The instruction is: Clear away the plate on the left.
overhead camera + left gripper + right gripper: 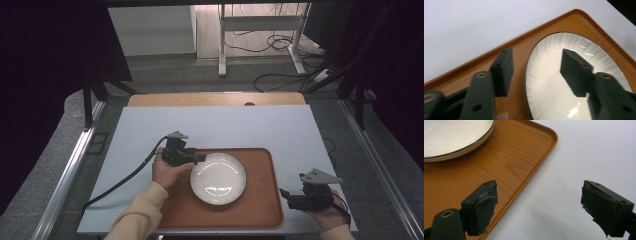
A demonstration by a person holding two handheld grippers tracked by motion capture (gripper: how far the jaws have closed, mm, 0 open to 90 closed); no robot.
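Two hand-held grippers work over a pale table (150, 130) that carries a brown wooden tray (260, 200). On the tray lies a round white plate (218, 177) with a thin dark rim and fine grey ribbing radiating toward its edge; it sits in the left half of the tray, apart from the tray's raised lip on every side that can be seen.

The left gripper (199, 158), held in the person's left hand (167, 172), reaches in from the tray's left side to the plate's upper left edge. In the left gripper view its jaws stand wide apart, straddling the plate's rim: one black jaw hangs over the bare tray wood, the other over the white inside of the plate. Whether either pad touches the plate cannot be told.

The right gripper (286, 196), in the right hand (327, 215), sits at the tray's lower right corner. The right gripper view shows its jaws also spread wide and holding nothing, one over the tray's edge, the other over the table, with frayed dark tape on the pads.

A black cable (125, 175) trails from the left gripper across the table. No brand, label or writing can be read on any item.
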